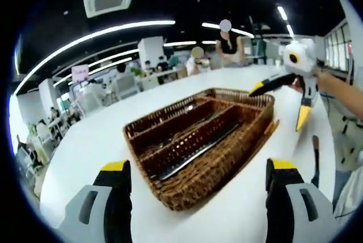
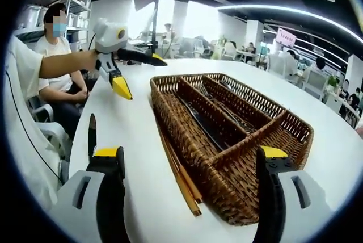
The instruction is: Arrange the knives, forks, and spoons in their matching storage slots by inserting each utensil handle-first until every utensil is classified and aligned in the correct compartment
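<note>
In the left gripper view I see my left claw (image 1: pixel 195 177) at the bottom of the frame, its black, yellow-tipped jaws spread wide with nothing between them. Just beyond them sits the wicker tray (image 1: pixel 227 160), a brown woven rectangle split into long slots by woven dividers. Dark-handled utensils (image 1: pixel 195 151) lie lengthwise in the slots; I cannot tell knives from forks. The white tabletop (image 1: pixel 91 152) is smooth and glossy. At the upper right the right claw (image 1: pixel 286 98) hangs over the tray's far corner, jaws parted. A dark utensil (image 1: pixel 315 155) lies on the tabletop at the right. Behind is an open office with strip lights and seated people.

In the right gripper view my right claw (image 2: pixel 190 160) is likewise spread open and empty. The wicker tray (image 2: pixel 266 158) fills the centre, utensils (image 2: pixel 204 121) lying along its slots. Wooden chopsticks (image 2: pixel 178 177) lie beside its left wall. A dark-handled knife (image 2: pixel 92 132) lies on the tabletop (image 2: pixel 139 141) at the left. The left claw (image 2: pixel 136 72) hovers upper left, jaws apart.
</note>
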